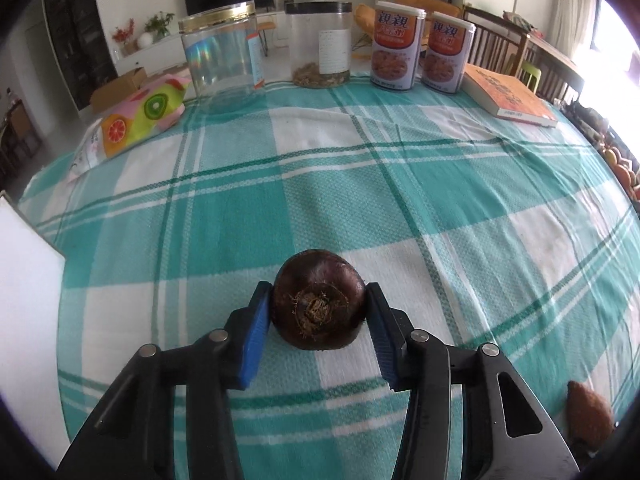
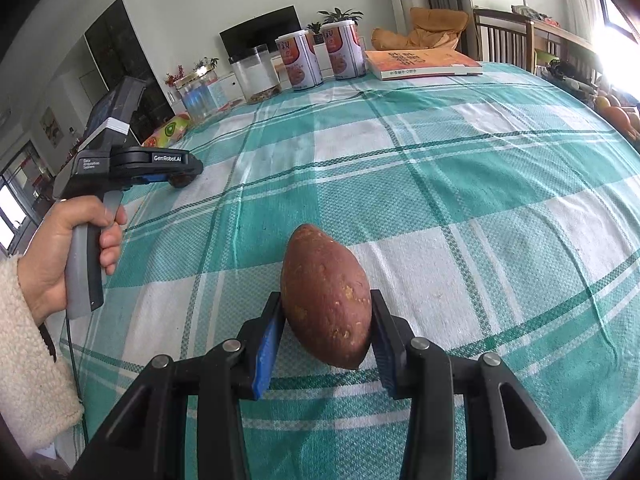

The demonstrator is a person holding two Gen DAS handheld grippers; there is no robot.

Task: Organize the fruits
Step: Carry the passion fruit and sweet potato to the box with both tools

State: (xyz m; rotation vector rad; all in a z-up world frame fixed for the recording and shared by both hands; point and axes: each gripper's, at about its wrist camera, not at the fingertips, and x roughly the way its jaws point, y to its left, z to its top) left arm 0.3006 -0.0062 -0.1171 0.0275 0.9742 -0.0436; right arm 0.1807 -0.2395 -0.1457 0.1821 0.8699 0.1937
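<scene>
While I watch through both wrist cameras, I see my left gripper (image 1: 319, 312) clamped on a dark round root (image 1: 319, 305). Its blue pads (image 1: 256, 332) press on both sides of the root, and the rough stem end faces the camera. The jaws have closed on it. I cannot tell if the root rests on the cloth or hangs just above it.

My right gripper (image 2: 326, 332) is clamped on a sweet potato (image 2: 326, 298). The sweet potato is reddish brown with small pale spots. One pointed end sticks away from me and the other points back to the camera. The jaws squeeze it near its wide middle.

Both things are over the near part of the counter (image 1: 400, 200), which wears a green and white checked cloth. In the left view, the end of the sweet potato peeks in at the bottom right corner.

In the right view I see the person's hand (image 2: 68, 256) in a fluffy cream sleeve (image 2: 28, 360), holding the handle of the left gripper, well off to the left side.

At the far edge of the counter stand a clear jar with a gold lid (image 1: 222, 56), a clear jar with a black lid (image 1: 320, 46) and two tins (image 1: 424, 52) side by side. An orange book (image 1: 508, 96) lies flat just right of the tins. A bright packet with fruit pictures (image 1: 140, 116) lies left of the gold-lid jar.
</scene>
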